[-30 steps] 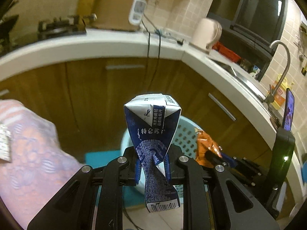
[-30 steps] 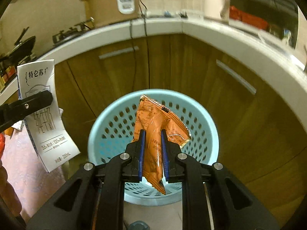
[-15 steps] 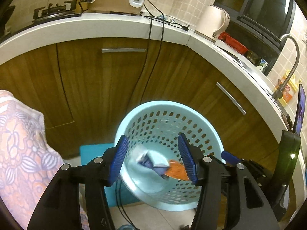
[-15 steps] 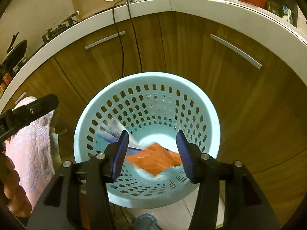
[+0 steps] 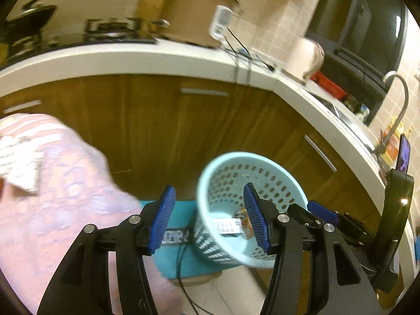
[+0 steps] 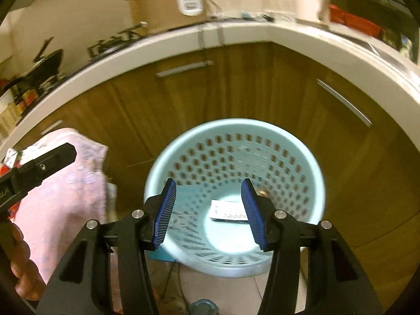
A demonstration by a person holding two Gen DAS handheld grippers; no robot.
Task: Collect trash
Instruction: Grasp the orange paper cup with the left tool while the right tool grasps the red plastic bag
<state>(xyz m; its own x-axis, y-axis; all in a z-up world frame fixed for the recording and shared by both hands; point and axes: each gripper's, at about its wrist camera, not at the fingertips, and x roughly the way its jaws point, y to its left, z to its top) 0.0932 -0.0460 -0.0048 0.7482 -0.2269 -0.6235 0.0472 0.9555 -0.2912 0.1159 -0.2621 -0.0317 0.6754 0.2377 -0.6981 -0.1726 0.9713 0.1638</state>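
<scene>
Both claws are spread wide with nothing between them: the left gripper (image 5: pixel 210 218) and the right gripper (image 6: pixel 207 210). Just beyond them the pale blue basket (image 6: pixel 312 168) holds the carton (image 6: pixel 227 210) and an orange wrapper (image 5: pixel 245 221) on its floor. Farther off, wooden cabinets (image 6: pixel 236 84) run under a white counter (image 6: pixel 302 39).

Left gripper (image 5: pixel 210 218): jaws spread wide, nothing between the blue pads (image 5: pixel 162 220).
Basket (image 5: pixel 207 181): pale blue, perforated, on the floor before the wooden cabinets (image 5: pixel 147 120), seen past the right pad.
Inside the basket: a white carton (image 5: pixel 227 227) at the bottom, beside what may be an orange wrapper (image 5: pixel 246 221); blur makes it uncertain.
Right gripper (image 5: pixel 321 211): just right of the basket.
Left edge: pink cloth (image 5: pixel 52 183).
</scene>
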